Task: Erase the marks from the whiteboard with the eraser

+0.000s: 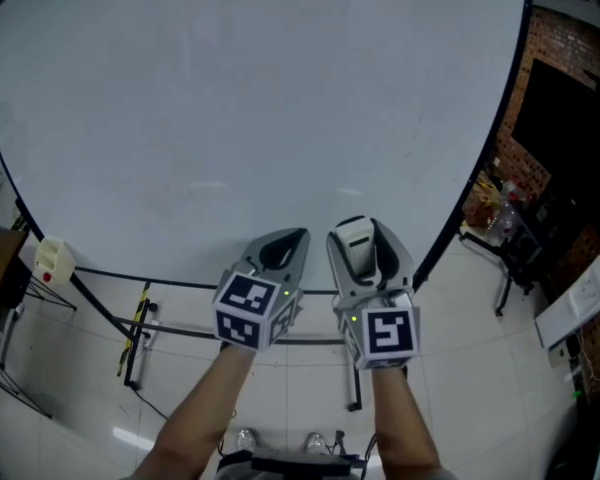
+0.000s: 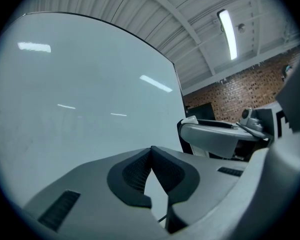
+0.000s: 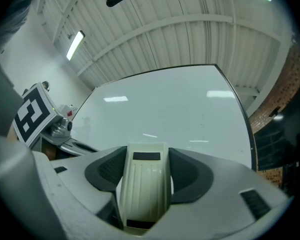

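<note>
The right gripper (image 1: 368, 253) is clamping the eraser (image 3: 142, 184) between its jaws. The left gripper (image 2: 151, 156) is facing the whiteboard (image 1: 250, 98), jaws touching.

Cool, fairly dim indoor light fills the head view. The large glossy white whiteboard (image 1: 250, 108) shows only faint streaks of reflected lamps along its far edge, and the red brick wall (image 1: 555, 38) at the right sinks into shadow. Wide-angle distortion bows the board's black frame. Both gripper views are fisheye circles with black corners. In the left gripper view a long fluorescent ceiling tube (image 2: 229, 31) glares white, mirrored as soft bars on the board. In the right gripper view the cream ribbed plastic eraser (image 3: 142, 184) between the right gripper's (image 3: 144, 159) dark fingers (image 3: 187, 174) is evenly lit.
</note>
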{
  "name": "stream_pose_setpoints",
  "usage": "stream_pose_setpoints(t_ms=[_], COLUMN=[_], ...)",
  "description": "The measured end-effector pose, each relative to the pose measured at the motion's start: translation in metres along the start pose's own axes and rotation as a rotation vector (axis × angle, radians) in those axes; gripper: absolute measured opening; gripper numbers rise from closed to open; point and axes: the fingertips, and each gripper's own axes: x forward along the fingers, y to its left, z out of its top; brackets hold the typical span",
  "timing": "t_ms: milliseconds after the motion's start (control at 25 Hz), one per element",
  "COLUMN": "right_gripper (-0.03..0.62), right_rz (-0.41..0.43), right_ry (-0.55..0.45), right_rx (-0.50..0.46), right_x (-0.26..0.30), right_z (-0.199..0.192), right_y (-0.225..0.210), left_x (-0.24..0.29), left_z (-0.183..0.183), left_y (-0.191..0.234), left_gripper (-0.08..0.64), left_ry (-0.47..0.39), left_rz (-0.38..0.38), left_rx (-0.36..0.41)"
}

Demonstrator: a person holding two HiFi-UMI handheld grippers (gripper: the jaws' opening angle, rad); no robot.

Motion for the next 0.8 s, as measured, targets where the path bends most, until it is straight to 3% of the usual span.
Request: stream_pose_setpoints(t_ms=[280, 800], right_gripper=[0.265, 0.263], right_rz=[0.029, 0.076], right_ry=[0.013, 0.065], right_rx=[0.034, 0.056], right_x=[-0.009, -0.001], right_z=[-0.005, -0.018], right_y=[-0.002, 0.014], left_x=[-0.009, -0.015], left_z=[0.0, -0.009], left_y=[-0.009, 0.009], left_gripper=[-0.008, -0.008], left_ry=[0.016, 0.009], left_rz=[-0.055, -0.049], left_rx=[0.004, -0.023])
